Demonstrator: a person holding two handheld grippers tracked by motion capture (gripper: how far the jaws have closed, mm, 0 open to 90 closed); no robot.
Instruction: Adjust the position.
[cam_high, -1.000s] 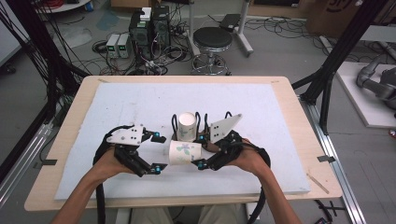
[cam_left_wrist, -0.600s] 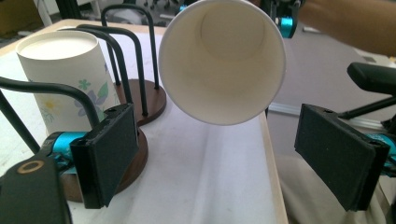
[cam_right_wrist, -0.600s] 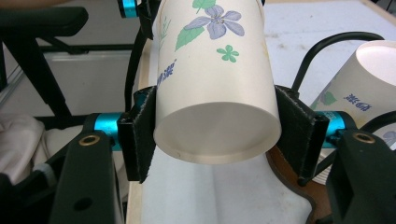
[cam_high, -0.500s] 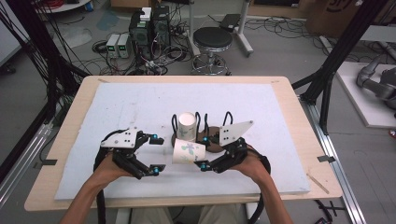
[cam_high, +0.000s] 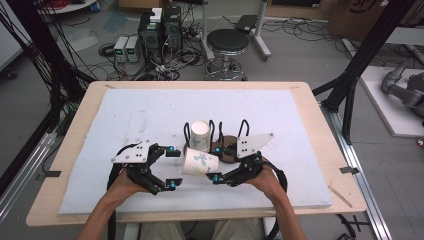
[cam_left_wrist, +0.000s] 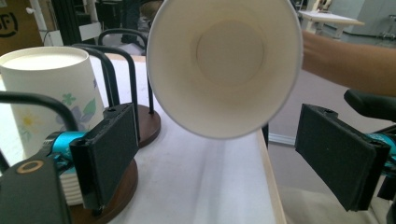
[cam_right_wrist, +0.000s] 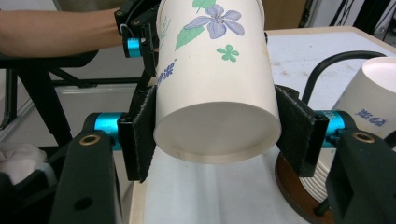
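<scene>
Right tool (cam_right_wrist: 212, 133): we record its two black pads pressed against opposite sides of a paper cup (cam_right_wrist: 212, 79), near the cup's base, and the cup carried on its side clear of the bench. In the right gripper view the closed bottom of the cup faces the camera, and a purple flower and green leaves are printed on the wall above. In the high view the same right tool (cam_high: 216, 164) sits at the front middle of the white mat (cam_high: 125, 115), with the cup (cam_high: 200, 162) lying crosswise, its mouth turned toward the left tool.

Left tool (cam_left_wrist: 215, 154): we note its pads spread wide, one on each side of the cup's open mouth (cam_left_wrist: 224, 65) and touching nothing. The mouth faces straight into the left gripper view, the inside bare and white. In the high view the left tool (cam_high: 171, 167) stands just beside the cup rim.

Just behind the held cup: a second cup (cam_high: 199, 134), upside down, of the same floral print, standing in a black wire holder (cam_high: 212, 131) on a round brown base (cam_high: 229, 148). Stacked cup rims show beneath it in the left gripper view.

Support: wooden bench (cam_high: 320, 130) carrying the mat.
</scene>
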